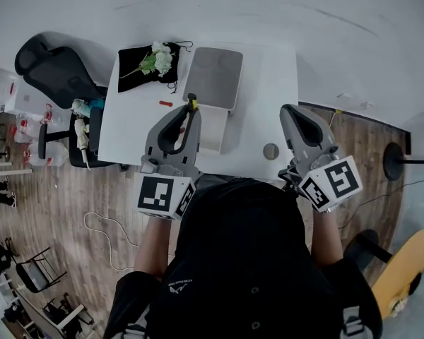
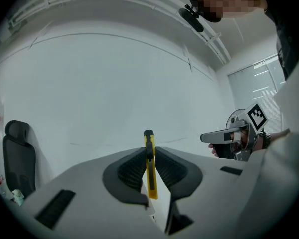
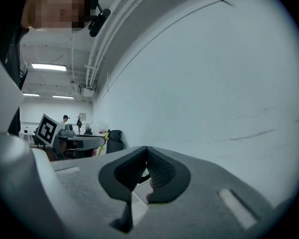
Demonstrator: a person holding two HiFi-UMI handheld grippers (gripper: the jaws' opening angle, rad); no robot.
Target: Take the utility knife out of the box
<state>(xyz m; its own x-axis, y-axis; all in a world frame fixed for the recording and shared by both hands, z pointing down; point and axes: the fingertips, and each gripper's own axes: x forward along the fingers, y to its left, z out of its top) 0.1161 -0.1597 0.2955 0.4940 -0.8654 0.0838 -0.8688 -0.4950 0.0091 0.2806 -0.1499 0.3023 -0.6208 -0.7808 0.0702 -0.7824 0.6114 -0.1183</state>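
Centre frame, the left gripper pinches the knife by its thin sides, above the table. At right, the right gripper is clenched on nothing. A loose pinch could let the knife pivot and drop. Counted: two grippers, one knife, one open box beyond.

A black short-sleeved top with small white lettering covers the person. The left claw and the right claw share smooth grey moulded shells, black ribbed pads and white cubes printed with bold black square markers on each visible face.
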